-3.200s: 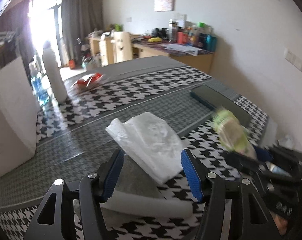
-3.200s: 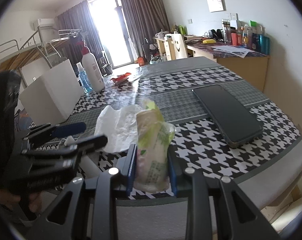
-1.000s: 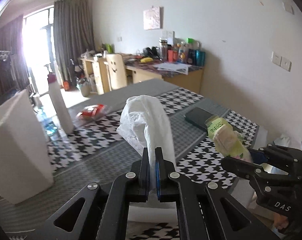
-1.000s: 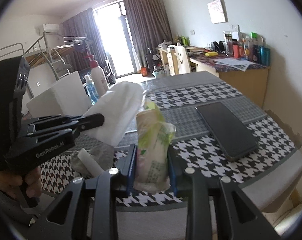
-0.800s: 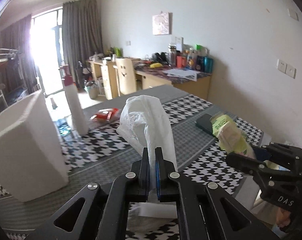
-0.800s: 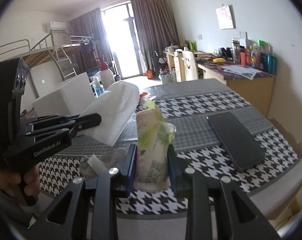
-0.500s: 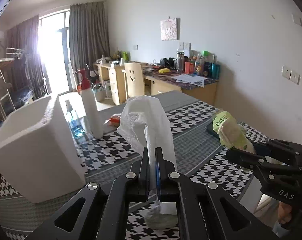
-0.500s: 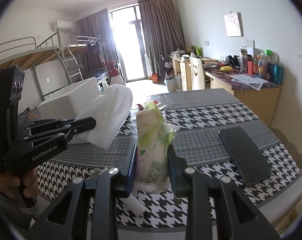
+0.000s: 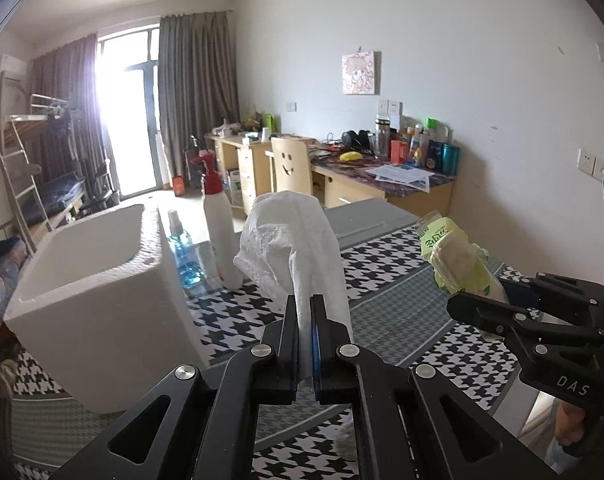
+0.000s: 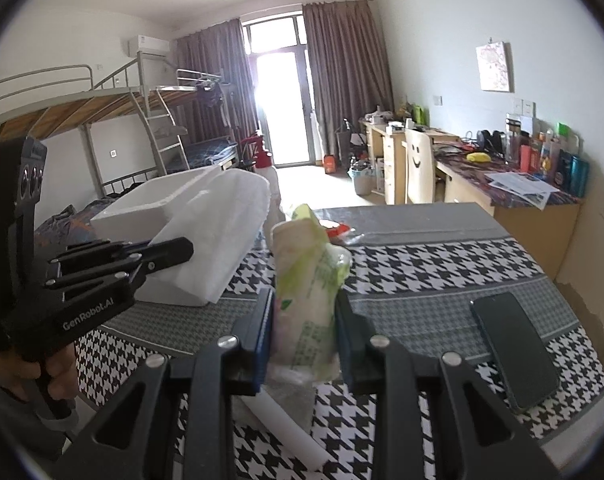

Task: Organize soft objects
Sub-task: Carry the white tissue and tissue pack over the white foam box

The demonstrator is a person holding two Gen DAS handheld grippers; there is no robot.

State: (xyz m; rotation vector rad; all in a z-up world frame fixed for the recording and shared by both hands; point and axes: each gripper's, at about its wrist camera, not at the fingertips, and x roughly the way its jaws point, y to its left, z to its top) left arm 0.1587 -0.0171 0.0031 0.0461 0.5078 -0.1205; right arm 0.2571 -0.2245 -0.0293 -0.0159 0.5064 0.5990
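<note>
Tissue: a white crumpled tissue point(image 9: 292, 240) stands up from the left gripper point(image 9: 305, 340), whose jaws are pressed together on its lower edge; it hangs in the air above the tabletop point(image 9: 381, 300), not touching it.
Tissue pack: a green-and-white soft tissue pack point(image 10: 305, 300) sits upright in the right gripper point(image 10: 303, 332), pinched between the two blue pads, also held clear of the tabletop.
Likely target: the white foam box point(image 9: 98, 284) at 9 o'clock of the tissue, open on top; I judge both soft things belong in it.
Doing it well: carry the tissue over the box rim before loosening the pinch, since so light a sheet may drift or catch on the wall; lead with the left gripper, because the two tools are near each other and could cross.
Pack handling: it is squashed where held, so it should drop cleanly once released low inside the box.
Left view only: the hollow of the box, plus a white spray bottle point(image 9: 222, 232) and small blue bottle point(image 9: 182, 256) just beyond it at 11 o'clock.
Right view only: a dark phone point(image 10: 513, 352) at 3 o'clock on the tabletop, a white roll point(image 10: 286, 432) and clear wrapping under the pack, and the hand point(image 10: 42, 380) holding the left tool.
</note>
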